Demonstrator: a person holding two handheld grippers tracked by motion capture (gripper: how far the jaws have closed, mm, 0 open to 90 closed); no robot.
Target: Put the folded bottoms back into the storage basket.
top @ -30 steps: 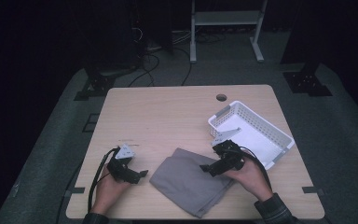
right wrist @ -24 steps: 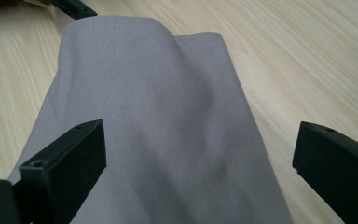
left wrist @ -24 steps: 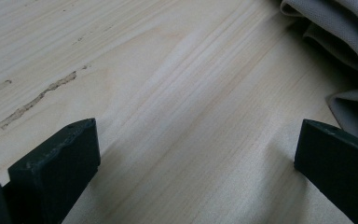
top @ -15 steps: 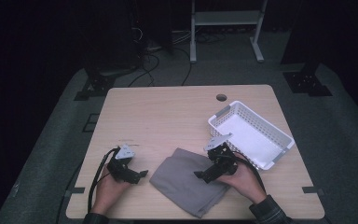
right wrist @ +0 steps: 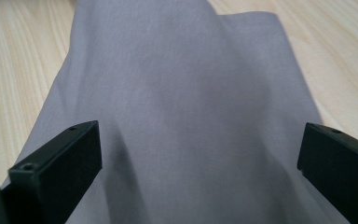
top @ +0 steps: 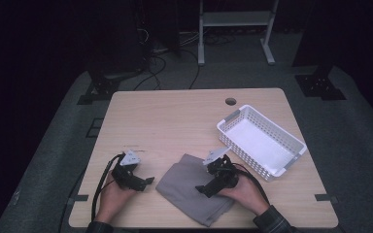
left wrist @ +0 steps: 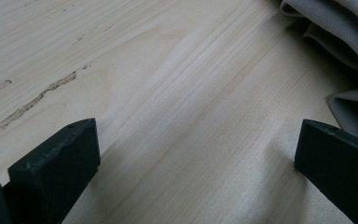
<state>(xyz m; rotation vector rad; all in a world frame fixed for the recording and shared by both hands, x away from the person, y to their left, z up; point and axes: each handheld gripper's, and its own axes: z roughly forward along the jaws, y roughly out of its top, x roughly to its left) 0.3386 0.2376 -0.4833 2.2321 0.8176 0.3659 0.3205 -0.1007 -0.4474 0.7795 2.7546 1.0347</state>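
Note:
A folded grey cloth [top: 189, 190] lies near the table's front edge, a little right of centre. My right gripper [top: 201, 188] hovers over its right part, jaws wide open; in the right gripper view the cloth [right wrist: 177, 107] spreads between and beyond the two black jaws. My left gripper [top: 148, 181] rests low on the wood just left of the cloth, open and holding nothing. The left gripper view has bare table between the jaws and the cloth's folded edges [left wrist: 340, 42] at the upper right.
A white perforated basket [top: 261, 141] stands empty at the table's right side, close behind my right hand. A cable hole [top: 230, 101] sits near the far edge. The wooden table [top: 175, 121] is bare across its far and left parts.
My right gripper has slid leftward and forward over the cloth, away from the basket. My left gripper has stayed where it was.

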